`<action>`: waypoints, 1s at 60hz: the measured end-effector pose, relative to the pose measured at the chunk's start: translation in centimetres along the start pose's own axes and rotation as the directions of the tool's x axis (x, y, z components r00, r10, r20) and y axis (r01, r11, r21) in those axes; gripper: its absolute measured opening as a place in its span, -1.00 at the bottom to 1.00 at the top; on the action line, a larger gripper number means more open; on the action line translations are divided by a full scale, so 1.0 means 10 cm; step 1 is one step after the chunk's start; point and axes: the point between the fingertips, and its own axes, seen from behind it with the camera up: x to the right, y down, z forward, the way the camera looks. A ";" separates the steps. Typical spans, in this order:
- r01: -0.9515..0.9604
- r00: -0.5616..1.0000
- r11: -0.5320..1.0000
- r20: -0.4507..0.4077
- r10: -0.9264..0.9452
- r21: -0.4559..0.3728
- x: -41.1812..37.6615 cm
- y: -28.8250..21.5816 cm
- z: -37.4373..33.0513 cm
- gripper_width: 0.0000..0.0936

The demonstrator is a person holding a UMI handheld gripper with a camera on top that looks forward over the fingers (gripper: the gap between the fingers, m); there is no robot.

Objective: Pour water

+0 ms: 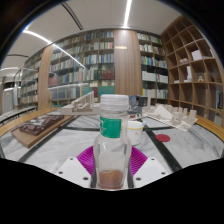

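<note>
A clear plastic bottle with a green label band and a white cap stands upright between my two fingers. Its bottom holds a brownish layer. The purple pads press against both sides of the bottle, so my gripper is shut on it. A small white cup with a green band stands just beyond the bottle, partly hidden by it, on the white marble-patterned table.
A dark tray with items lies beyond the left finger. A red disc lies beyond the right finger. White objects sit at the table's far side. Bookshelves fill the background.
</note>
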 end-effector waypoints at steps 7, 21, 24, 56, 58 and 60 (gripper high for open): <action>-0.095 0.992 0.994 0.093 0.089 0.054 -0.22 -0.48 -0.02 -0.11; -0.563 0.764 0.822 0.433 0.478 0.085 -0.69 -1.99 0.14 -0.12; -0.692 0.630 0.721 0.501 0.593 0.017 -0.68 -2.23 0.23 -0.12; -0.750 -0.610 -0.445 0.253 0.750 -0.489 -0.07 -1.62 1.87 -0.12; -0.750 -0.609 -0.446 0.247 0.754 -0.488 -0.05 -1.59 1.79 -0.12; -0.763 -0.591 -0.430 0.250 0.767 -0.483 -0.08 -1.57 1.95 -0.12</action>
